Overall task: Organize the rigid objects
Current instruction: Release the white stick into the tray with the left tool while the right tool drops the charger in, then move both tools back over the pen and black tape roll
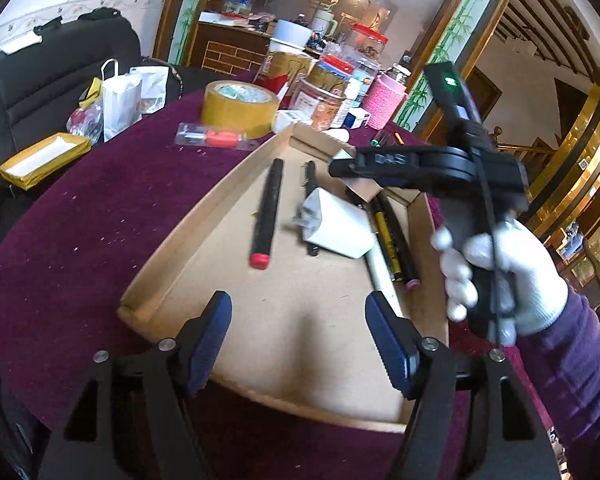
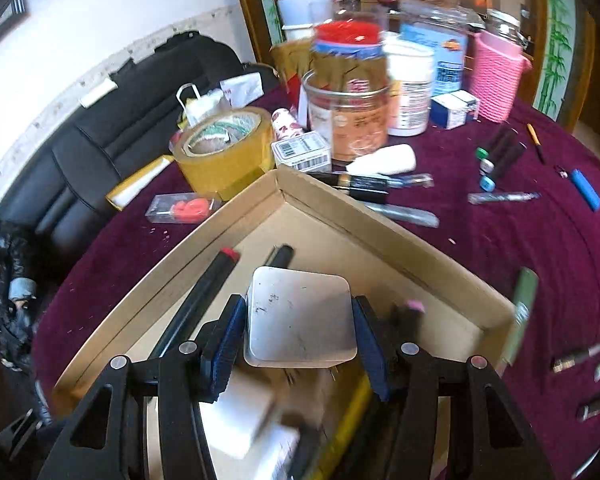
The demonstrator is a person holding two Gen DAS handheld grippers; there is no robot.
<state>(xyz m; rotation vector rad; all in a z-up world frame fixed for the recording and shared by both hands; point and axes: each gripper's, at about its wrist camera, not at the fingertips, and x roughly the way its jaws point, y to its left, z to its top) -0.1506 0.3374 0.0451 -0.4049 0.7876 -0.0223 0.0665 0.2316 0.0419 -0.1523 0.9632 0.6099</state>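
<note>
A shallow cardboard tray lies on the purple tablecloth. In it are a black marker with a red cap, a white plug adapter and several pens. My left gripper hangs open over the tray's near end with nothing between its fingers. A gloved hand holds my right gripper over the tray's far right. In the right wrist view, the right gripper is shut on a white square block above the tray; the red-capped marker lies to its left.
Beyond the tray stand a roll of yellow tape, an orange item in a clear pack, jars and a pink knitted cup. Loose markers and a blue lighter lie on the cloth at right. A black sofa is at left.
</note>
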